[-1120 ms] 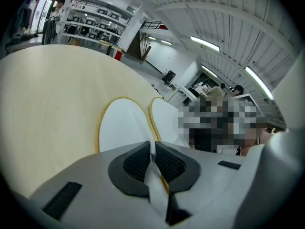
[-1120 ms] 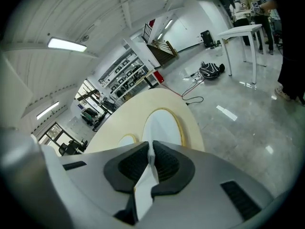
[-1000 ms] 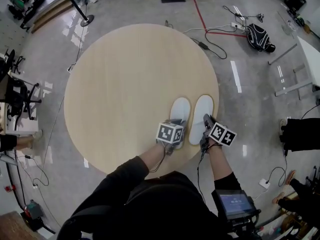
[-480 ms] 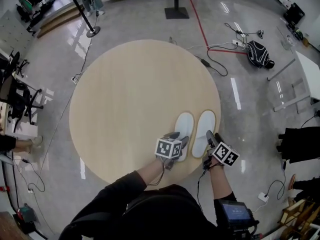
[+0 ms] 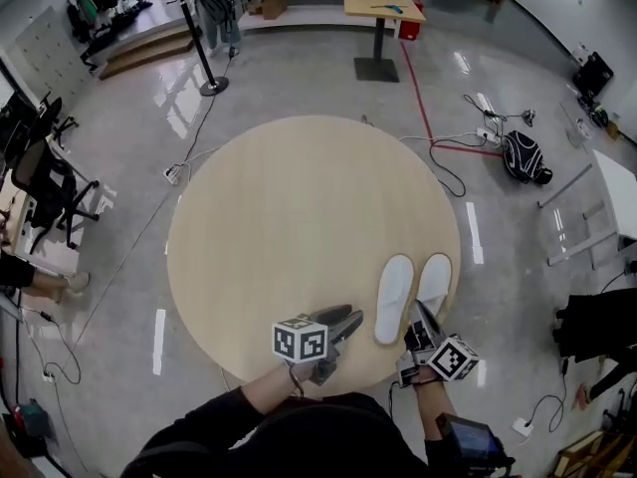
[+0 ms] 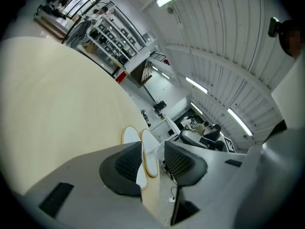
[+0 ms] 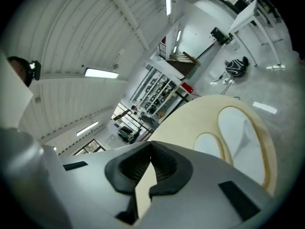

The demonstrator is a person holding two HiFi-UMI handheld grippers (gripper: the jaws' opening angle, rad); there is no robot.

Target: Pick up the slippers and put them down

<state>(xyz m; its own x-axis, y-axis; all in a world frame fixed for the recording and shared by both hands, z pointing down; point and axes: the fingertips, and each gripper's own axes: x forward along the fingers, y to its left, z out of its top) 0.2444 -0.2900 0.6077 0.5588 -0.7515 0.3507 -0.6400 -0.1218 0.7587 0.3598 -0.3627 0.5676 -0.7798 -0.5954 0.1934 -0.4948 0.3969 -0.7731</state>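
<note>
Slippers (image 5: 395, 300) lie on table (image 5: 299, 217); empty left tongs (image 5: 347, 320) closing slightly but apart, right tongs (image 5: 422, 319) just shut.

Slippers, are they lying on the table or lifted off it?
On the table: both white slippers lie flat, side by side, near its edge.

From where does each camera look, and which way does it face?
Head view: above the person, facing steeply down at the table and slippers; forearms, left gripper and right gripper show.
Left gripper view: on the left gripper, along its open, empty jaws, which just closed a little, toward the slippers.
Right gripper view: on the right gripper, along its shut jaws, across the table to the slippers.
Shared: all three show table and slippers.
</note>
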